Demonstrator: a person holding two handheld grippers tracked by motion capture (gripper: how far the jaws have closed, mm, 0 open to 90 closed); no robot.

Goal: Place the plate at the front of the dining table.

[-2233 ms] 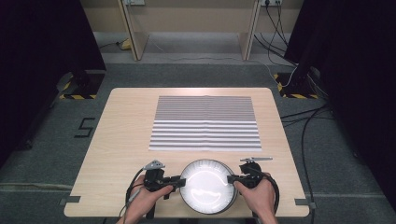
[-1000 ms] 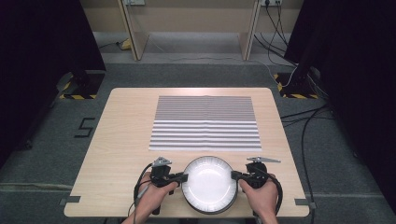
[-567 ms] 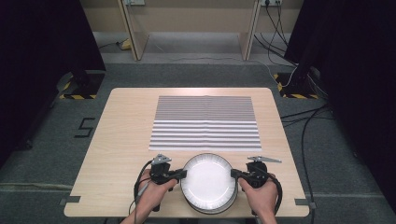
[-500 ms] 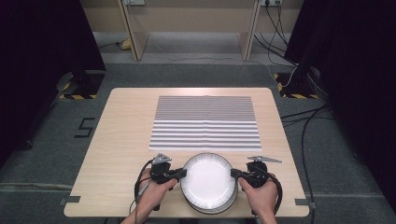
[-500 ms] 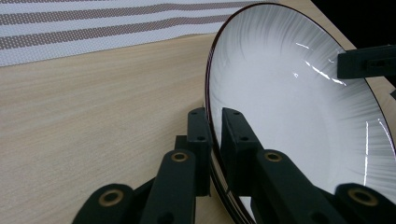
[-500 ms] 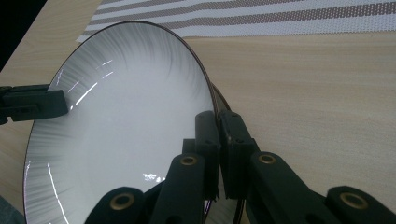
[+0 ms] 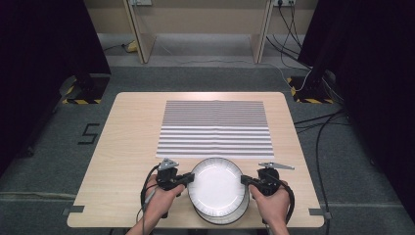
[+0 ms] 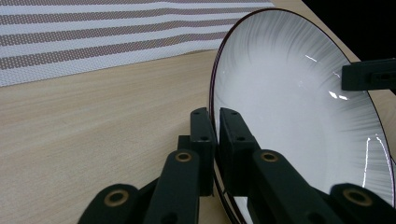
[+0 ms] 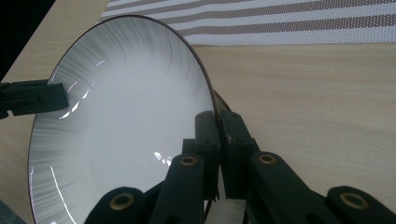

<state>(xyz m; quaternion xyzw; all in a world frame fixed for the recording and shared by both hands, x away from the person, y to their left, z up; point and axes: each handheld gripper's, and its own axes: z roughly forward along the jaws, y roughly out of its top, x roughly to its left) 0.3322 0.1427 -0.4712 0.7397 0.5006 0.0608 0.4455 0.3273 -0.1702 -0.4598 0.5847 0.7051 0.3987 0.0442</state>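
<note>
A white plate point(image 7: 217, 186) with a thin dark rim and grey radial streaks is near the table's front edge. My left gripper point(image 7: 190, 179) is shut on its left rim, and my right gripper point(image 7: 243, 180) is shut on its right rim. In the left gripper view the pads point(image 8: 215, 121) pinch the rim of the plate point(image 8: 289, 107); these jaws have just been closing onto it. The right gripper view shows my right gripper point(image 9: 217, 123) clamped on the rim of the plate point(image 9: 126, 116) in the same way. The plate is tilted in both gripper views.
A grey-and-white striped placemat point(image 7: 215, 128) lies on the wooden table point(image 7: 127, 147) just beyond the plate. The rim of a second plate point(image 7: 220, 217) shows under the held one's near edge. Cables and dark curtains surround the table.
The left hand shifted slightly and its jaws closed on the plate's left rim. The plate has come up a little, and a second rim has appeared beneath it.
</note>
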